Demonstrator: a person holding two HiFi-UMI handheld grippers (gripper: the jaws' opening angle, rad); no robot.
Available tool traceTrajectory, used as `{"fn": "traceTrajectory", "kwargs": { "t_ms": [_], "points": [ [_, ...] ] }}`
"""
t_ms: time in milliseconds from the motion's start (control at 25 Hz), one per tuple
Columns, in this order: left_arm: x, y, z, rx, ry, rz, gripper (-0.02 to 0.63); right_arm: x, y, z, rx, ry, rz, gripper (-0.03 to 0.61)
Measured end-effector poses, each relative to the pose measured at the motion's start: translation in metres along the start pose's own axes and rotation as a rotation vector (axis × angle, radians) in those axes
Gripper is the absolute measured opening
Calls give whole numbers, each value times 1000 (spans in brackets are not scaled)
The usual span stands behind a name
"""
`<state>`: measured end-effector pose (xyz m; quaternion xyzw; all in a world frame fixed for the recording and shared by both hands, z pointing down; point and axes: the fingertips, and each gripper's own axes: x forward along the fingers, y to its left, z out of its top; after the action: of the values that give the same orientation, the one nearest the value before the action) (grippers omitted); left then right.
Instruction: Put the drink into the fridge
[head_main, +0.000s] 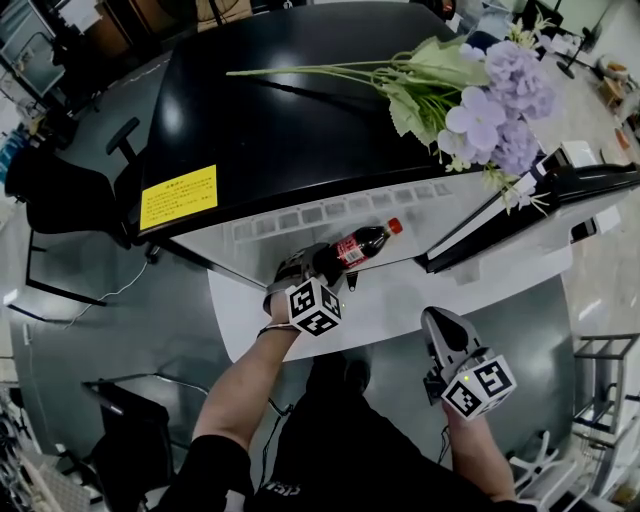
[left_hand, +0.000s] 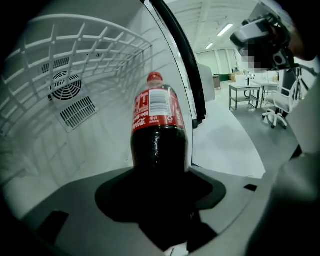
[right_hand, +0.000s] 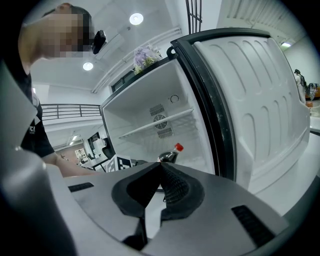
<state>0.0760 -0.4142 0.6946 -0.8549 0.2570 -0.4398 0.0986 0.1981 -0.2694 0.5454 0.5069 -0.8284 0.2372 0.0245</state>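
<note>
Left gripper (left_hand: 159, 172) jaws clamp the cola bottle (left_hand: 158, 115) low on its probably slick, weighty body; right gripper (right_hand: 159, 167) pinched together, empty.

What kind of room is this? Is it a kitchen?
Probably not a home kitchen; it looks more like an office or lab. Past the open fridge there is a white office chair, a metal work table and long ceiling lights.

Dark cola bottle (head_main: 362, 245), red cap, tilted inside open fridge (right_hand: 142, 116)
</note>
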Motion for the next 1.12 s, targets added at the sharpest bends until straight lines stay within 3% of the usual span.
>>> {"fn": "traceTrajectory", "kwargs": {
  "t_ms": [280, 600, 880, 1120],
  "points": [
    [4, 0, 7, 22, -5, -15, 275, -4, -4, -2, 5, 1, -7, 14],
    [5, 2, 7, 119, 31, -30, 279, -4, -2, -1, 14, -1, -3, 14],
    [-5, 18, 7, 88, 42, 38, 241, -3, 2, 1, 15, -7, 1, 14],
    [-15, 32, 8, 108, 43, 94, 219, 2, 9, 1, 21, -8, 10, 14]
  ]
}}
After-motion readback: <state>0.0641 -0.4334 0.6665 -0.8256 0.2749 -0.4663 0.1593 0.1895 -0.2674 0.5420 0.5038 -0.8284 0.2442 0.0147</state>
